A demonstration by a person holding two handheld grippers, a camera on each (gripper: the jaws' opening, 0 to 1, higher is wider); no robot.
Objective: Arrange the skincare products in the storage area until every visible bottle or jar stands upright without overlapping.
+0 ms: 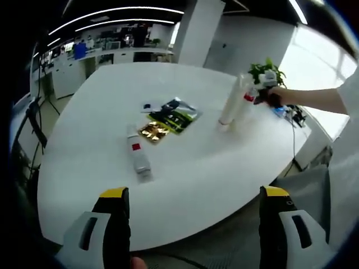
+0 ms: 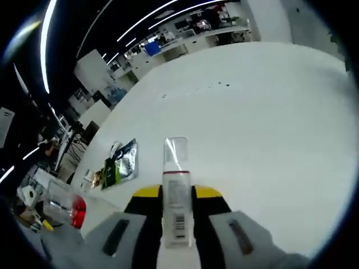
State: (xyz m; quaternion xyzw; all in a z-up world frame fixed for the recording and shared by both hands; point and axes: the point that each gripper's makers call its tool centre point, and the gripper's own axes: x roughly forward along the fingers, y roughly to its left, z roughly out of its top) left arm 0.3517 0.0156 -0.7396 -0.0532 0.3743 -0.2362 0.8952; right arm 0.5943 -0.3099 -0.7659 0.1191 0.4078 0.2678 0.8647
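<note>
A white bottle (image 2: 176, 193) is clamped between the right gripper (image 2: 176, 196) jaws, long axis running forward along them. The left gripper (image 1: 193, 196) is spread, empty. A tube (image 1: 138, 156) is seen lying flat ahead-left of it, nearer the left hand

Grey gripper bodies, black fingers (image 1: 118, 224) with yellow tips; white sleeve (image 1: 350, 92).

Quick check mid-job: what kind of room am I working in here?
Likely an open-plan office or lab: a large white oval table, long ceiling light strips, cabinets and desks along the far wall, and a potted plant near a bright window.
</note>
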